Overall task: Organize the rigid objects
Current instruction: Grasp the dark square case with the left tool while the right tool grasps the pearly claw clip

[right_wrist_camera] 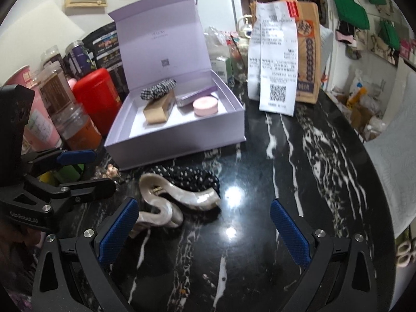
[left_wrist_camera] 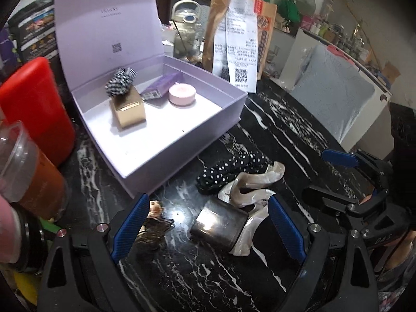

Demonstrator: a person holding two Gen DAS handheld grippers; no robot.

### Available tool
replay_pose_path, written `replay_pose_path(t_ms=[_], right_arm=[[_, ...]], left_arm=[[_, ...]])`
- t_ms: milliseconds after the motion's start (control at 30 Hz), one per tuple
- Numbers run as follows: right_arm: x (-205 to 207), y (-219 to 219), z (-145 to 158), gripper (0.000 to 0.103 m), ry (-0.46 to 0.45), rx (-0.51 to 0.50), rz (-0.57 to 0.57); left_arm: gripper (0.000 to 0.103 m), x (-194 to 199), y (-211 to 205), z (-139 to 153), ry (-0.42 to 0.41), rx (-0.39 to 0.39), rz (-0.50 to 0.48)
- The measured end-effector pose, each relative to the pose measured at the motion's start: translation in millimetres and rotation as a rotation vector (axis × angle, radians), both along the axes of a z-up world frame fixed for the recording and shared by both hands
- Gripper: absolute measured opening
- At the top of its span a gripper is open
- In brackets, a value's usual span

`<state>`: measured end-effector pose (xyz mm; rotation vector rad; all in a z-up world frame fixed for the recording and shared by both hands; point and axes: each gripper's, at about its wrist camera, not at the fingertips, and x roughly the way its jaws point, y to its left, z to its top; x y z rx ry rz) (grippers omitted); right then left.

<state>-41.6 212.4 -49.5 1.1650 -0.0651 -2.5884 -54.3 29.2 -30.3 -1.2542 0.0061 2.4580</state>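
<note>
An open lilac box (left_wrist_camera: 197, 130) with its lid up holds a checkered scrunchie (left_wrist_camera: 121, 81) on a tan carton (left_wrist_camera: 128, 113), a purple pack (left_wrist_camera: 161, 86) and a pink round tin (left_wrist_camera: 182, 95). In front of it on the black marble lie a polka-dot scrunchie (left_wrist_camera: 228, 173), a pearly claw clip (left_wrist_camera: 249, 184) and a dark metal cup (left_wrist_camera: 218, 225) on its side. My left gripper (left_wrist_camera: 210, 226) is open, with the cup between its fingers and clear of both. My right gripper (right_wrist_camera: 205, 234) is open over bare marble, and the claw clip (right_wrist_camera: 161, 208) lies by its left finger.
A red canister (left_wrist_camera: 36, 109) and jars (right_wrist_camera: 75, 122) crowd the left side of the box. A brown paper bag with receipts (right_wrist_camera: 280, 59) stands behind the box on the right. A brown furry clip (left_wrist_camera: 153, 223) lies by my left finger. The table edge (right_wrist_camera: 369, 156) curves at the right.
</note>
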Motion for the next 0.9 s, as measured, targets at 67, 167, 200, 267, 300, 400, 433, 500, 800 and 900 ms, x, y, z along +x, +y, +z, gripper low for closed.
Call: replay_pose_path(t_ms=[67, 167, 200, 267, 300, 400, 433, 500, 800, 900], right_arm=[[-0.5, 2.4, -3.5, 0.102, -0.010, -0.005, -0.006], [-2.3, 4.9, -8.7, 0.102, -0.026, -0.007, -0.012], [-2.8, 4.9, -9.9, 0.102, -0.029, -0.007, -0.011], [-3.8, 4.5, -12.4, 0.102, -0.034, -0.011, -0.005], [-4.4, 4.0, -13.7, 0.102, -0.038, -0.014, -0.001], [-6.8, 1.7, -16.6, 0.103, -0.045, -0.024, 0.011], [-7.5, 1.2, -17.4, 0.102, -0.047, -0.027, 0.015], [-9.2, -0.6, -19.1, 0.102, -0.051, -0.029, 0.025], [-13.3, -2.9, -21.8, 0.103, -0.062, -0.038, 0.050], [-15.4, -4.5, -22.3, 0.103, -0.067, -0.044, 0.066]], left_arm=[[0.093, -1.3, 2.4, -4.8, -0.003, -0.008, -0.006], [0.087, -3.5, 4.9, -9.6, -0.004, -0.023, -0.009], [0.085, -4.3, 5.4, -11.3, -0.009, -0.025, -0.012], [0.084, -4.7, 6.5, -14.8, -0.019, -0.025, -0.022], [0.084, -4.1, 7.3, -16.0, -0.021, -0.026, -0.026], [0.072, -2.1, 11.0, -21.4, -0.027, -0.044, -0.048], [0.072, -2.1, 11.8, -23.6, -0.031, -0.047, -0.053], [0.066, -1.5, 11.5, -25.7, -0.029, -0.031, -0.061], [0.058, -3.1, 8.4, -33.0, -0.071, 0.034, -0.089], [0.058, -0.9, 9.0, -39.8, -0.091, -0.009, -0.088]])
